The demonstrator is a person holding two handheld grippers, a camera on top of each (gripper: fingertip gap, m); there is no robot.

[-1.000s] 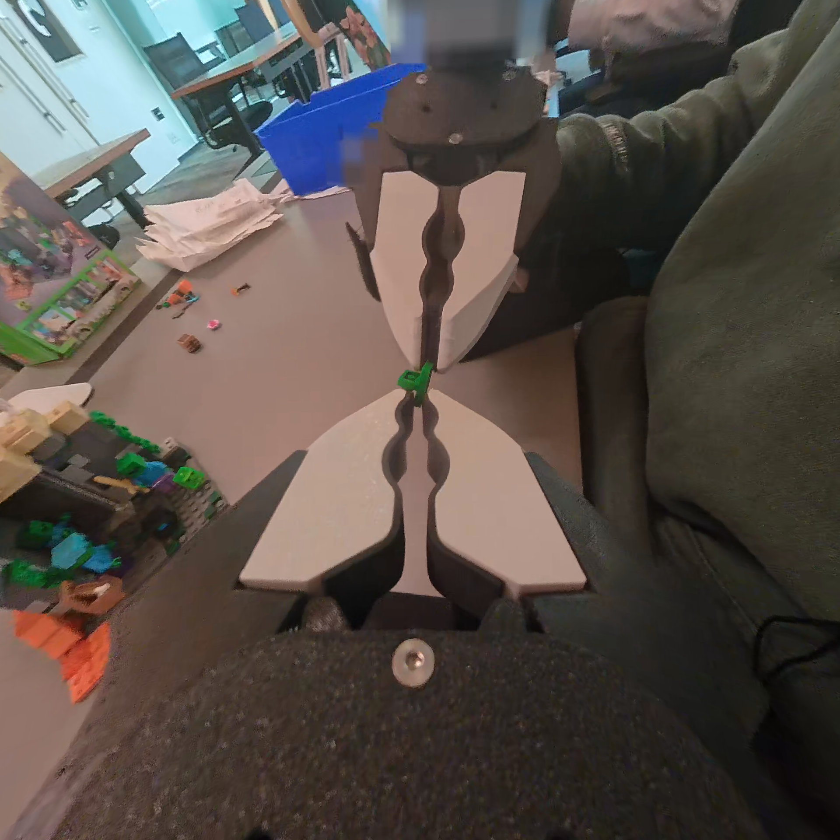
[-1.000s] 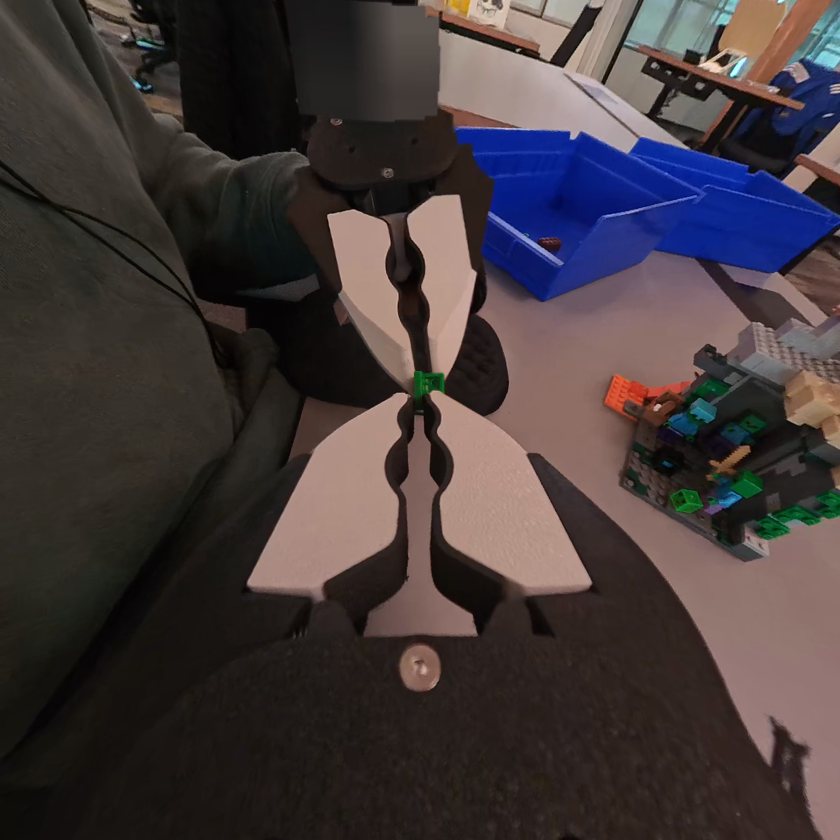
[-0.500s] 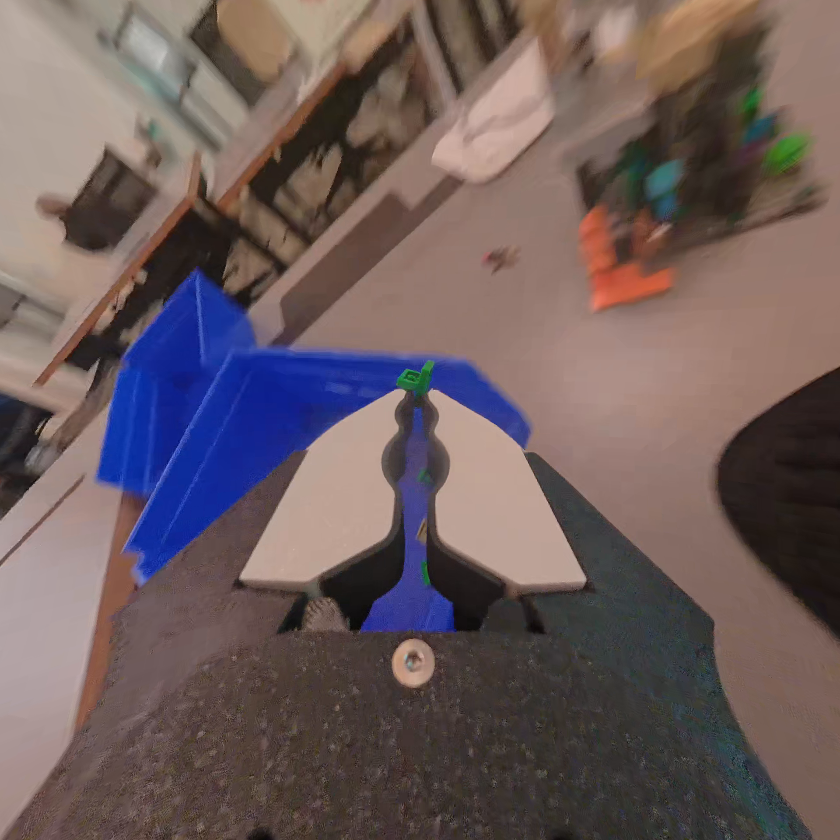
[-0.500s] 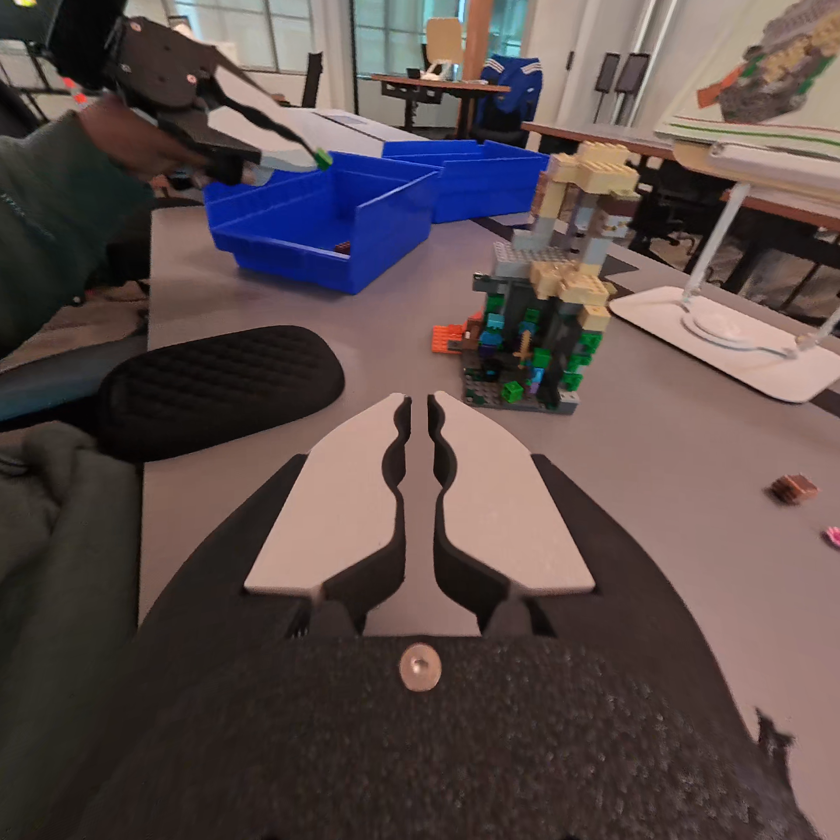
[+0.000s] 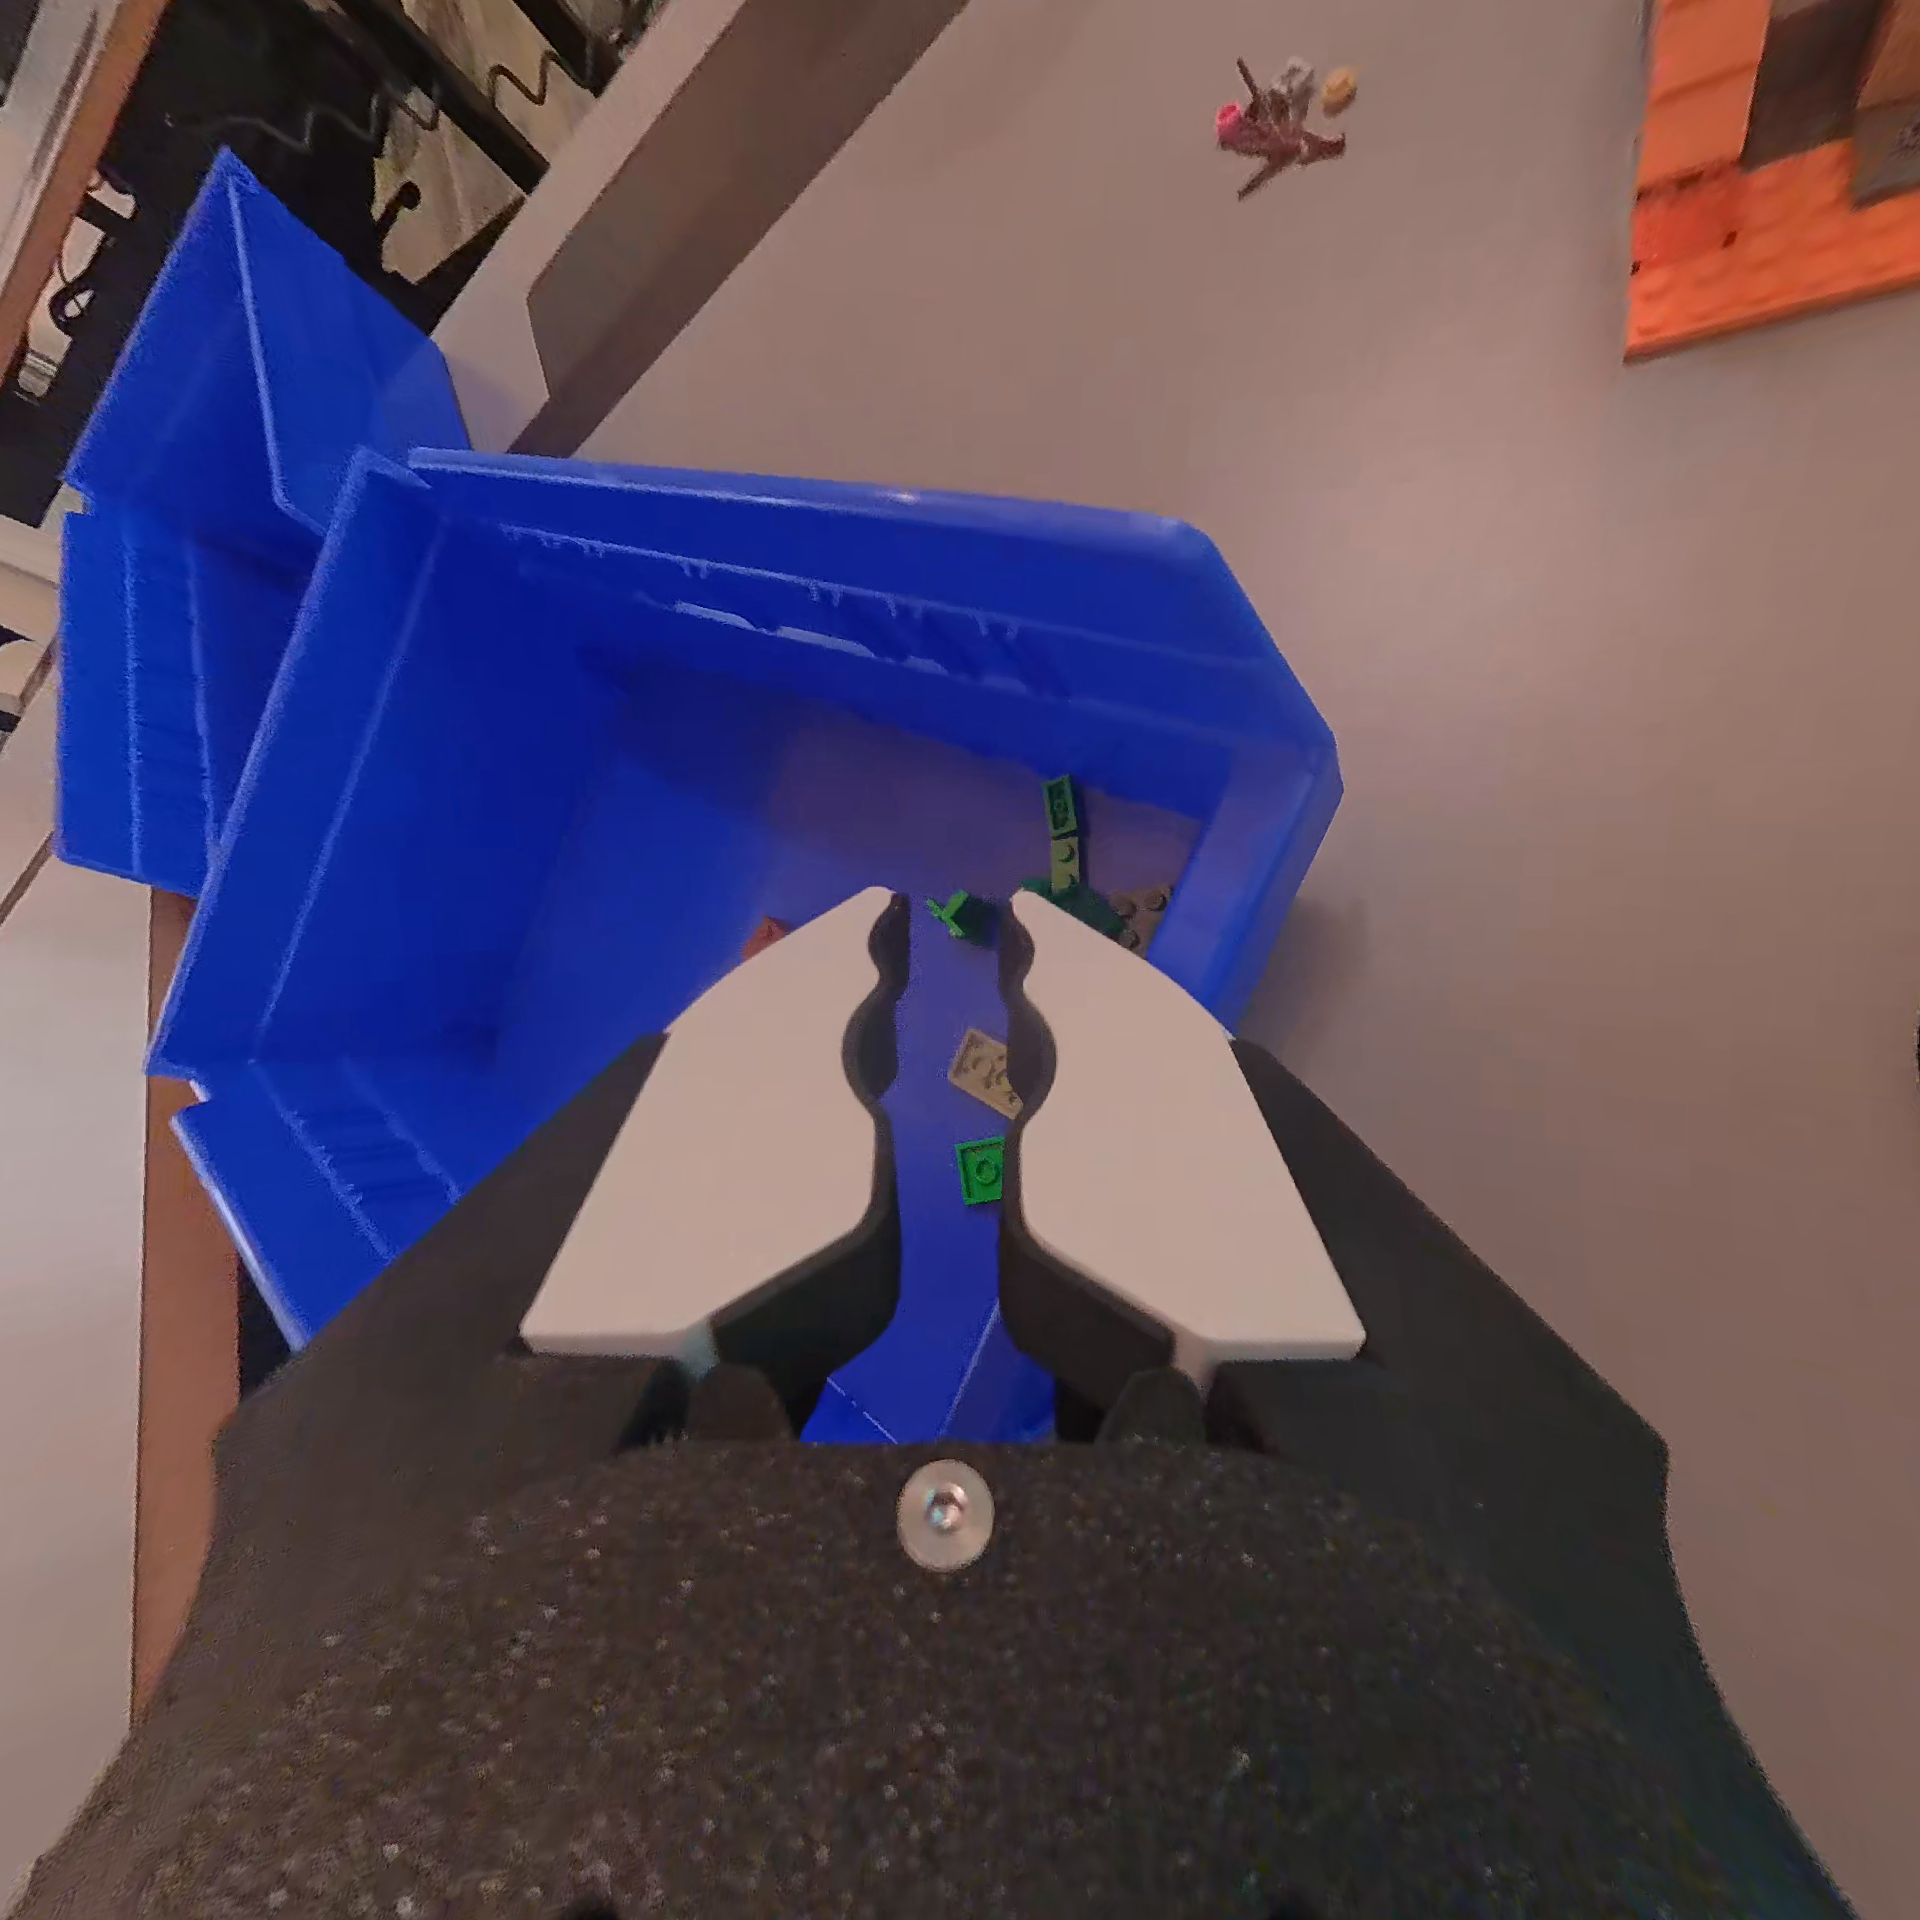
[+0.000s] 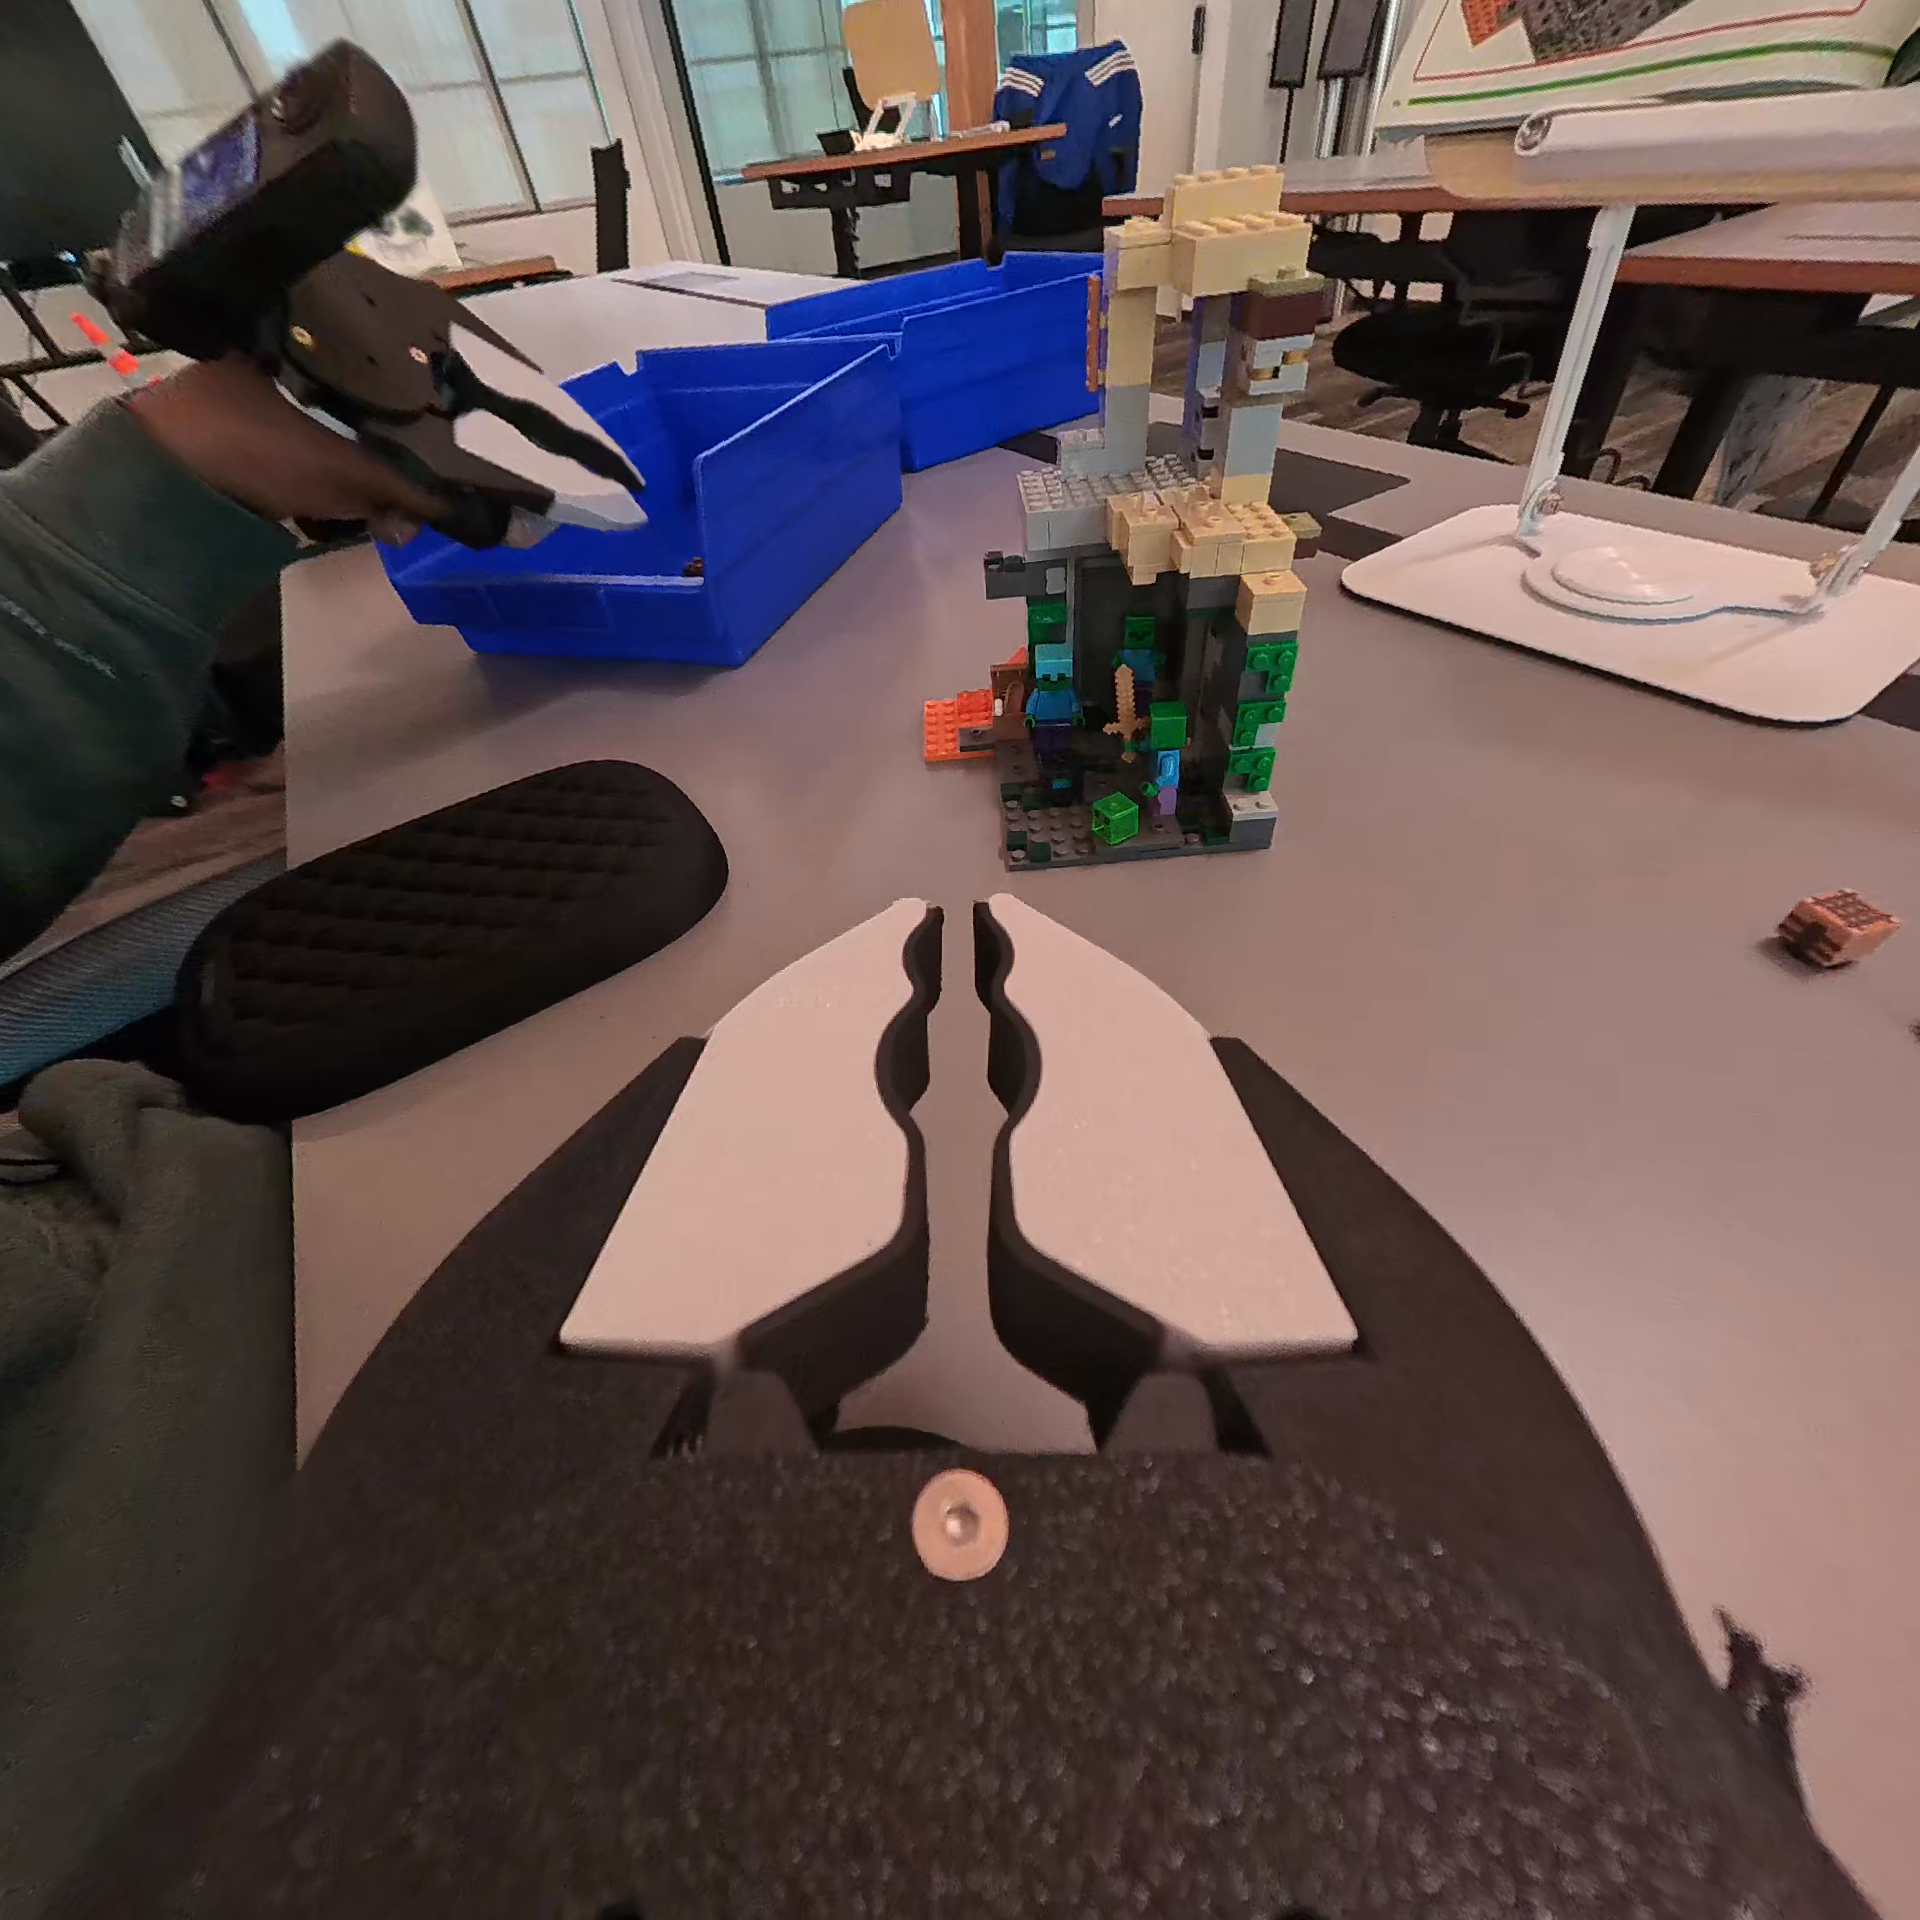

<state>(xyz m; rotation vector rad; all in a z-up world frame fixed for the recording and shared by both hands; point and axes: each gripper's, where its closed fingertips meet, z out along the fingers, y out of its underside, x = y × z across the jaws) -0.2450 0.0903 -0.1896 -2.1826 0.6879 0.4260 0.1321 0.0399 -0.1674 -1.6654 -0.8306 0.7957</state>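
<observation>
in the blue bin (image 5: 436, 790), small green piece (image 5: 961, 914)

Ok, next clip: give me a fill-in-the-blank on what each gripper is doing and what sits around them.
1. The left gripper hangs over the ____ plastic bin, jaws parted and empty.
2. A small green brick piece shows just beyond its tips, and flat green and ____ plates lie on the bin floor.
3. The right gripper, jaws nearly closed on nothing, faces a multicoloured ____ tower on the grey table.
4. A black padded ____ rest lies to its left.

Missing: blue; tan; brick; arm
</observation>
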